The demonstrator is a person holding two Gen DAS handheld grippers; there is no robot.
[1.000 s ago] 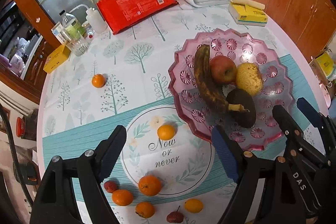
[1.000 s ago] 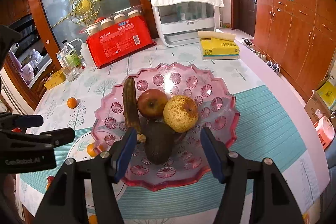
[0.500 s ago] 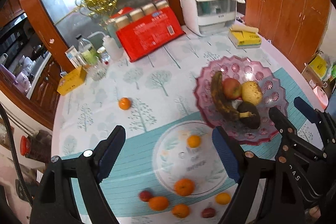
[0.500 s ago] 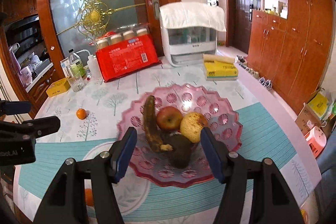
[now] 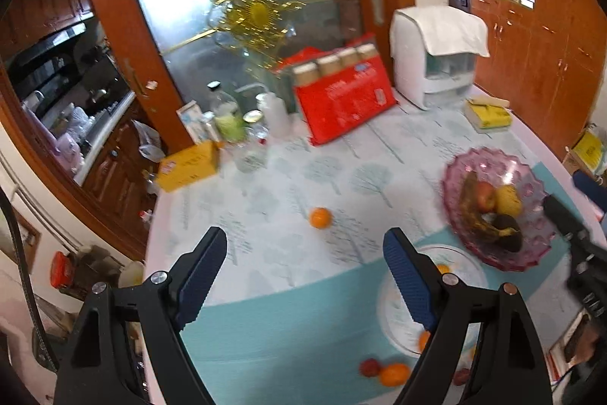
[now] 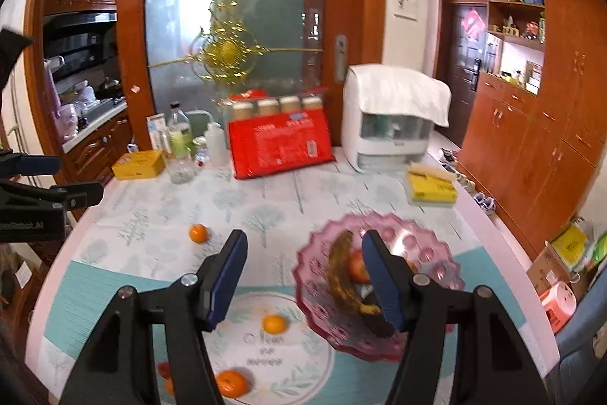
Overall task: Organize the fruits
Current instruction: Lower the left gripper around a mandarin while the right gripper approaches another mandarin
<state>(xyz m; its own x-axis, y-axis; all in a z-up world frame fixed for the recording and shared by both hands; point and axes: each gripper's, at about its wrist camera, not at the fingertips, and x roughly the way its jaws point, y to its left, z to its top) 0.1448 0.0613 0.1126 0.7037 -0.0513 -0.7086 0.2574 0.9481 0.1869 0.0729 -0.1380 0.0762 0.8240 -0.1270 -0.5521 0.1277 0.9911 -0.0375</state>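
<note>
A pink glass fruit plate (image 5: 531,173) (image 6: 428,234) on the table holds a blackened banana (image 6: 339,276), a red apple (image 5: 485,196), a yellow pear (image 5: 508,198) and a dark avocado (image 5: 506,224). Several small oranges lie loose: one alone on the tree-print cloth (image 5: 320,217) (image 6: 198,233), one on the round print (image 6: 274,324), others with small red fruits near the front edge (image 5: 394,374) (image 6: 231,383). My left gripper (image 5: 303,272) is open and empty, high above the table. My right gripper (image 6: 301,278) is also open and empty, above the plate's left side.
At the table's back stand a red package with jars (image 6: 280,143), a white appliance under a cloth (image 6: 390,116), bottles (image 6: 178,135), a yellow box (image 6: 138,164) and a yellow tissue pack (image 6: 430,188). Wooden cabinets (image 6: 550,139) line the right wall.
Both grippers have risen and pulled back from the table, so the plate and fruits look smaller and farther. Their jaws stay as they were. No fruit has moved.
</note>
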